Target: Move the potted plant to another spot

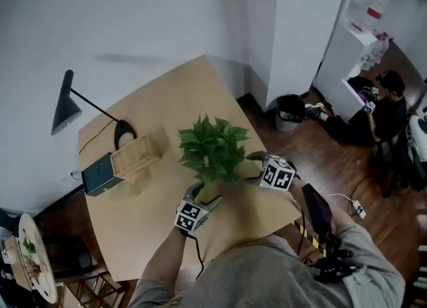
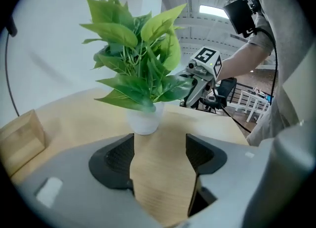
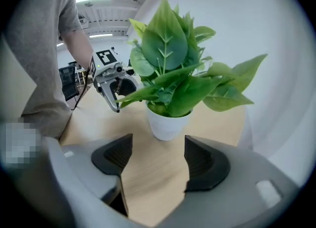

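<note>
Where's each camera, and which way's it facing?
Head view: on the person's head, steeply down at the table, potted plant, left gripper, right gripper, both forearms.
Left gripper view: on that gripper, past its open jaws at the plant; right arm shows.
Right gripper view: the same from the opposite side; left arm shows.
Shared: all three show the plant.

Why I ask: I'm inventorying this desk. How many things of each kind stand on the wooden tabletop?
Potted plant: 1
Desk lamp: 1
Boxes: 2, a wooden box and a dark teal box
Total: 4
</note>
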Motion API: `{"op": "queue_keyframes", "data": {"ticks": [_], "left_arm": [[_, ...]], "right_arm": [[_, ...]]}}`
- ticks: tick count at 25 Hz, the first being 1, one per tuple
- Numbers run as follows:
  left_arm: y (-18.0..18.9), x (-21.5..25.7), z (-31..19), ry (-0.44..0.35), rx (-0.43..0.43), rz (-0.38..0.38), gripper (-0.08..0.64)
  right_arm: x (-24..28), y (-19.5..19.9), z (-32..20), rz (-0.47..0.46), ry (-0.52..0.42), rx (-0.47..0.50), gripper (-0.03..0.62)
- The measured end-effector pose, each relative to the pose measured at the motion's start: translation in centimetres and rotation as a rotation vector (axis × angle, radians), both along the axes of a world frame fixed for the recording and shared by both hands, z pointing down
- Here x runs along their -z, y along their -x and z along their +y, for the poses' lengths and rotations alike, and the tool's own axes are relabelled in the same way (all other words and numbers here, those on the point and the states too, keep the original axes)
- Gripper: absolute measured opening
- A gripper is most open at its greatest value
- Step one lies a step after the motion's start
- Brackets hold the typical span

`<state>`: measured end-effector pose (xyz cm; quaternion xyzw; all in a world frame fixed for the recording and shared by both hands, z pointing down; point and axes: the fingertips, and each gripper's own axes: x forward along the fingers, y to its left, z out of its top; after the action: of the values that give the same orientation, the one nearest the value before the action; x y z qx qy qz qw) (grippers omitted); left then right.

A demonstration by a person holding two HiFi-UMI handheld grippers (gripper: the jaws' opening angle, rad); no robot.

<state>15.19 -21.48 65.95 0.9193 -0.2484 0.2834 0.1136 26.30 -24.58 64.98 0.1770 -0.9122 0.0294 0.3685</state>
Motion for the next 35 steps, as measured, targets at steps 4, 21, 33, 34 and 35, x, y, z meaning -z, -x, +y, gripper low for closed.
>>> {"op": "queue_keyframes", "data": {"ticks": [4, 21, 33, 34, 35], "left_arm": [[0.6, 2.0, 2.7, -0.024, 0.023, 0.058, 0.310], [5.0, 7.8, 15.5, -0.046, 0.126, 0.331, 0.075], [5.0, 8.0, 21.5, 0.011, 0.163, 0.387, 0.000], [4.7, 7.9, 22.1, 0.022, 0.165, 0.387, 0.000], [4.3, 7.7, 22.7, 0.030, 0.165, 0.385, 0.000]], "right_arm": [[1.8, -0.7, 2.3, 0.037, -0.036, -0.025, 0.337], [5.4, 5.9, 17.5, -0.041, -0.066, -0.106, 0.190], [5.0, 6.8, 25.1, -0.105, -0.015, -0.193, 0.084], [5.1, 6.8, 25.5, -0.116, -0.010, -0.197, 0.084], [5.1, 6.7, 25.8, -0.130, -0.002, -0.199, 0.083]]}}
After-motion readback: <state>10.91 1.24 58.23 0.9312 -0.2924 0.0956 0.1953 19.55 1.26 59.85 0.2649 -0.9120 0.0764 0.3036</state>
